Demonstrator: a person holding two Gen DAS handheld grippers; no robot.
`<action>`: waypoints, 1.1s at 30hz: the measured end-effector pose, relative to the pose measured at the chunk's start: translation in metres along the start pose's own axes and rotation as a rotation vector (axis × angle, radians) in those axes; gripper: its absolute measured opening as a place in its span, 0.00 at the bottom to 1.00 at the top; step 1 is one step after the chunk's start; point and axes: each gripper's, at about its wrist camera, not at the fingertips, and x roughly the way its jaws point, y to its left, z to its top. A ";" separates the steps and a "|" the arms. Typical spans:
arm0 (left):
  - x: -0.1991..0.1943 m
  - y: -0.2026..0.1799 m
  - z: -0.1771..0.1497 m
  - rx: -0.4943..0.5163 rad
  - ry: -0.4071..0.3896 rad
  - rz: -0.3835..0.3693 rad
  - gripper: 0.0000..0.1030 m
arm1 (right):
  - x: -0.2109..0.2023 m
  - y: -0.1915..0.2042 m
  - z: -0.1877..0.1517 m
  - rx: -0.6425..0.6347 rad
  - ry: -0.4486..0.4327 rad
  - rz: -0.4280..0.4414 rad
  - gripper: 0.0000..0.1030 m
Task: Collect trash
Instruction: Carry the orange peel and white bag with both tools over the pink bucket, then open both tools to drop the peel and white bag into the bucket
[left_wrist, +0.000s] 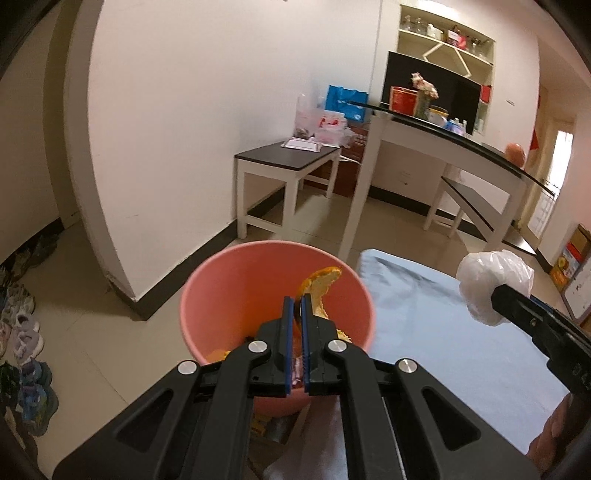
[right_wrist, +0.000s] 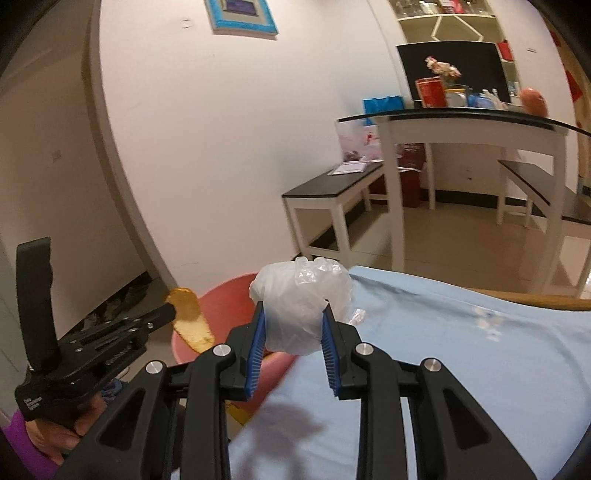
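A: What is the left hand-held gripper carrying?
B: A strip of orange peel, pinched between blue pads nearly closed together. It hangs over the mouth of the pink bin. The pinched end of the peel is hidden between the pads.

A: Can you see into the bin?
B: Partly. More orange scraps lie near the bottom, but the gripper's black linkage covers most of them, and the bin's base is cut off behind it.

A: And the right hand-held gripper?
B: Its pads sit moderately apart, clamped on a crumpled white plastic bag. The bag is held above the edge of the light blue cloth, just beside the bin. Whether anything is wrapped inside the bag cannot be told.

A: What is under the cloth?
B: Hard to say; only a wooden edge shows at its far side.

A: Anything else unclear?
B: Shoes line the floor at left, blurred and cropped by the lens rim.
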 end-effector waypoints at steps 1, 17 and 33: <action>0.001 0.006 0.001 -0.012 -0.001 0.002 0.03 | 0.003 0.005 0.001 -0.005 0.003 0.004 0.27; 0.033 0.051 0.001 -0.078 0.040 0.039 0.03 | 0.064 0.050 0.002 -0.055 0.095 0.039 0.27; 0.060 0.058 0.000 -0.076 0.079 0.051 0.03 | 0.098 0.048 0.001 -0.041 0.158 0.059 0.27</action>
